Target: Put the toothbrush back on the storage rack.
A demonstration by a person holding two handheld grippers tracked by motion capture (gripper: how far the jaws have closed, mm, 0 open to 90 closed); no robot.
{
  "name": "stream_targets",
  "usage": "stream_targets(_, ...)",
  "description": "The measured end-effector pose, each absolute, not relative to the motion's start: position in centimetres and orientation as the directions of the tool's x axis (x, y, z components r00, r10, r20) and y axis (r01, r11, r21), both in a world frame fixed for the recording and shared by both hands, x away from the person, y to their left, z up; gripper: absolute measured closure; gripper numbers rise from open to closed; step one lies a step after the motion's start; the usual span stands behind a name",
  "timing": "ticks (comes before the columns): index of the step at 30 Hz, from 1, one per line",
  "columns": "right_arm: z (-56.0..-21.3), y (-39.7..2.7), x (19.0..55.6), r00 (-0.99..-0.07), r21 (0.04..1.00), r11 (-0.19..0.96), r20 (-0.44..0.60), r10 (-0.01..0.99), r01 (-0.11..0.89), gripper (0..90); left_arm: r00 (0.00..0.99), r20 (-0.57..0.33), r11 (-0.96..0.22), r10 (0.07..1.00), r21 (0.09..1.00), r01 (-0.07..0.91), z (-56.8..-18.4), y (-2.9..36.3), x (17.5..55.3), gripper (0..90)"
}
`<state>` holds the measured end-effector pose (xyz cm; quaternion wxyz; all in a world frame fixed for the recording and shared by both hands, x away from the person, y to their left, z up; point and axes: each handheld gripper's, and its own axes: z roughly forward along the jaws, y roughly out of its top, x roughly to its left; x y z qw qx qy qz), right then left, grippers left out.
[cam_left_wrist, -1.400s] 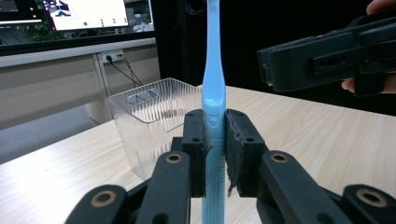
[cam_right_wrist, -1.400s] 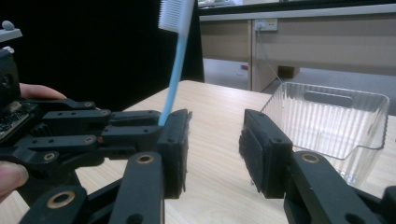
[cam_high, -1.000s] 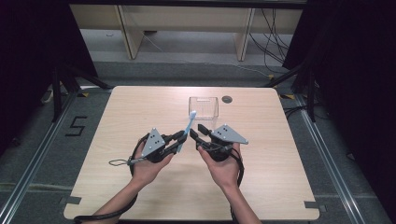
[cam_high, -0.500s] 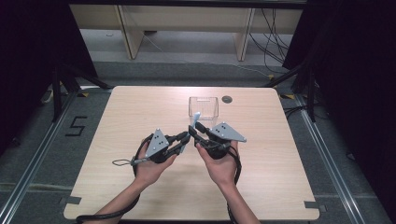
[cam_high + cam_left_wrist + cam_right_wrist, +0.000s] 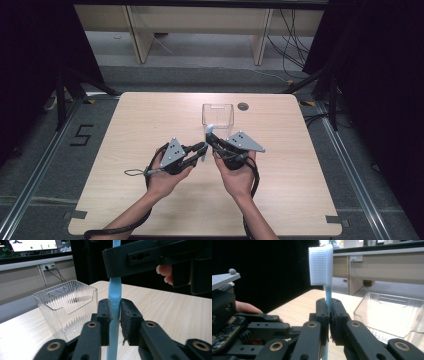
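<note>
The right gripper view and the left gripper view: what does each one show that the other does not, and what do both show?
The right gripper view alone shows the toothbrush's white bristle head, upright above its jaws, which are clamped on the neck.

The left gripper view alone shows a lit screen at the top left, and the right gripper crossing the handle higher up.

Both show the blue toothbrush standing between their own black jaws, the clear ribbed plastic container and the light wooden table.
</note>
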<state>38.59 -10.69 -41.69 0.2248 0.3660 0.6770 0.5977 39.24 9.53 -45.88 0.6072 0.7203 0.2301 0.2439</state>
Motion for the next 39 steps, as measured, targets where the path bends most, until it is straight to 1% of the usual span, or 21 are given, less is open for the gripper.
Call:
stream_targets(2,-41.4,-11.1,38.7,-0.626,0.978,0.025,0.113,0.772,0.207,86.2,0.774,0.075,-0.17,0.629,0.984,0.043,-45.8,9.9,39.2,67.3)
stream_targets(3,-41.4,-11.1,38.7,-0.625,0.975,0.014,0.131,0.77,0.221,86.2,0.775,0.081,-0.181,0.626,0.983,0.043,-45.8,10.1,39.2,65.5)
stream_targets(6,-41.2,-11.8,39.0,-0.608,0.979,0.023,0.109,0.787,0.205,86.2,0.769,0.103,-0.209,0.631,0.977,0.041,-45.9,11.0,39.1,60.0)
stream_targets(7,-41.1,-11.9,39.0,-0.61,0.977,0.015,0.122,0.783,0.214,86.2,0.767,0.107,-0.216,0.632,0.976,0.042,-46.0,11.3,39.2,58.5)
stream_targets(9,-41.1,-12.2,39.1,-0.604,0.976,0.01,0.127,0.787,0.218,86.1,0.757,0.106,-0.22,0.645,0.974,0.052,-46.1,12.1,39.2,55.4)
stream_targets(10,-41.0,-12.4,39.2,-0.597,0.98,0.019,0.106,0.795,0.198,86.1,0.753,0.109,-0.221,0.649,0.974,0.05,-46.2,12.5,39.2,53.3)
stream_targets(12,-41.0,-12.8,39.2,-0.591,0.975,0.018,0.118,0.798,0.22,86.1,0.738,0.113,-0.224,0.665,0.973,0.052,-46.4,13.4,39.2,48.3)
stream_targets(13,-41.0,-12.9,39.2,-0.587,0.977,0.009,0.122,0.8,0.215,86.1,0.73,0.12,-0.228,0.673,0.972,0.051,-46.5,13.8,39.2,46.2)
stream_targets(14,-41.0,-13.1,39.3,-0.584,0.979,0.012,0.112,0.804,0.204,86.1,0.722,0.124,-0.231,0.681,0.972,0.051,-46.6,14.2,39.2,44.6)
stream_targets(16,-40.9,-13.4,39.4,-0.575,0.977,0.004,0.122,0.809,0.213,86.1,0.714,0.123,-0.231,0.689,0.972,0.055,-46.7,14.6,39.2,42.1)
stream_targets(17,-40.9,-13.6,39.4,-0.571,0.978,0.01,0.113,0.813,0.208,86.1,0.701,0.125,-0.233,0.702,0.971,0.06,-46.9,15.4,39.2,41.1)
stream_targets(19,-40.8,-13.7,39.4,-0.566,0.974,-0.009,0.14,0.813,0.227,86.1,0.69,0.128,-0.235,0.712,0.97,0.063,-47.2,16.1,39.1,40.3)
stream_targets(20,-40.8,-13.9,39.6,-0.569,0.976,0.004,0.123,0.813,0.217,86.1,0.686,0.13,-0.237,0.716,0.969,0.064,-47.3,16.5,39.1,39.9)
stream_targets(23,-40.7,-14.1,39.7,-0.565,0.975,-0.006,0.135,0.814,0.224,86.0,0.676,0.126,-0.224,0.726,0.973,0.059,-47.7,17.5,38.7,39.8)
stream_targets(26,-40.5,-14.5,39.8,-0.571,0.977,0.005,0.121,0.812,0.214,86.0,0.666,0.122,-0.22,0.736,0.973,0.064,-47.9,18.3,38.4,39.8)
stream_targets(30,-40.3,-14.9,40.0,-0.555,0.976,-0.001,0.124,0.822,0.217,86.0,0.652,0.108,-0.195,0.751,0.979,0.063,-48.4,19.6,38.0,40.0)
stream_targets(33,-40.0,-15.6,40.3,-0.548,0.977,0.008,0.114,0.829,0.215,86.0,0.631,0.086,-0.177,0.771,0.981,0.082,-49.0,20.7,37.5,40.1)
stream_targets(36,-39.9,-16.0,40.5,-0.538,0.976,0.008,0.114,0.835,0.219,86.0,0.63,0.076,-0.154,0.773,0.986,0.07,-49.4,21.0,37.6,40.0)
stream_targets(37,-39.8,-16.1,40.6,-0.538,0.975,0.002,0.12,0.834,0.22,86.0,0.617,0.069,-0.162,0.784,0.982,0.096,-49.6,21.4,37.4,40.0)
stream_targets(38,-39.8,-16.3,40.9,-0.53,0.98,0.021,0.088,0.844,0.196,86.0,0.615,0.064,-0.157,0.786,0.983,0.099,-49.8,21.5,37.4,40.0)
stream_targets(39,-39.7,-16.4,40.9,-0.537,0.978,0.01,0.107,0.837,0.21,85.9,0.612,0.06,-0.154,0.789,0.983,0.103,-49.9,21.6,37.3,40.0)
